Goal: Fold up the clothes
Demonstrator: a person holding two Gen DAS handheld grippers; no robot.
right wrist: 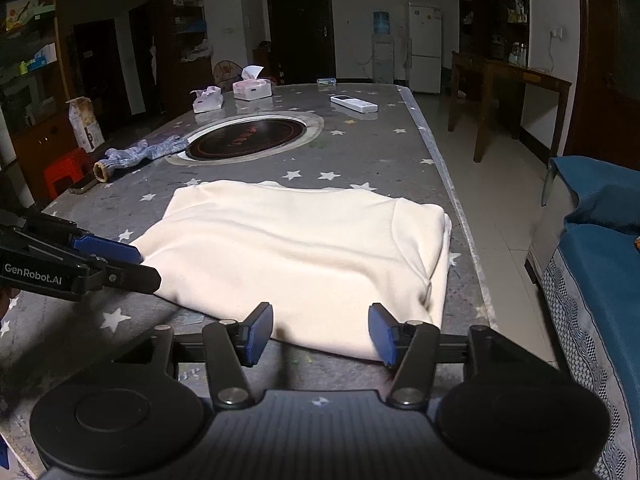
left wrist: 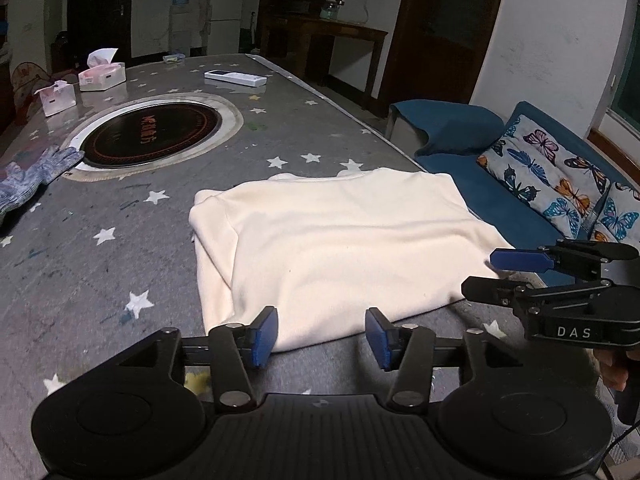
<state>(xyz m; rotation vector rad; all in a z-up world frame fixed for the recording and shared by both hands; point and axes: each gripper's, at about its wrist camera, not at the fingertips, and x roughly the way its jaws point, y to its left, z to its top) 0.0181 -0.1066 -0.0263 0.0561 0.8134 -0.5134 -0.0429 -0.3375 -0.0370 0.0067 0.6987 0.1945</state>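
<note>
Cream garment (left wrist: 336, 248) lies folded into a rough rectangle on the grey star-print table cover (left wrist: 120, 216), near the table's right edge, the side toward the sofa. Top layer flat with soft wrinkles; side folds show layered edges at 9 o'clock in the left wrist view and at 3 o'clock in the right wrist view (right wrist: 304, 256).

Left gripper (left wrist: 322, 332): fingers spread wide, nothing between the blue pads (left wrist: 266, 334). The garment's near edge sits just ahead of the pads and runs across the gap between them; contact with the cloth cannot be told. In the right wrist view this gripper (right wrist: 138, 262) comes in from 9 o'clock, tips at the garment's left near corner.

Right gripper (right wrist: 320, 334): fingers also spread wide, empty. Garment's near edge lies just in front, at 12 o'clock, spanning the gap. Right pad (right wrist: 382, 334) is close to the near right corner of the cloth. In the left wrist view the right gripper (left wrist: 494, 276) enters from 3 o'clock, tips at the garment's right near corner.

Further out at 11–12 o'clock: round inset cooktop (left wrist: 152, 134), blue-grey knit glove (left wrist: 36, 176) at its left, two tissue boxes (left wrist: 102, 76), white remote (left wrist: 235, 77). Blue sofa (left wrist: 452, 160) with butterfly cushion (left wrist: 556, 172) at 2 o'clock off the table edge.
</note>
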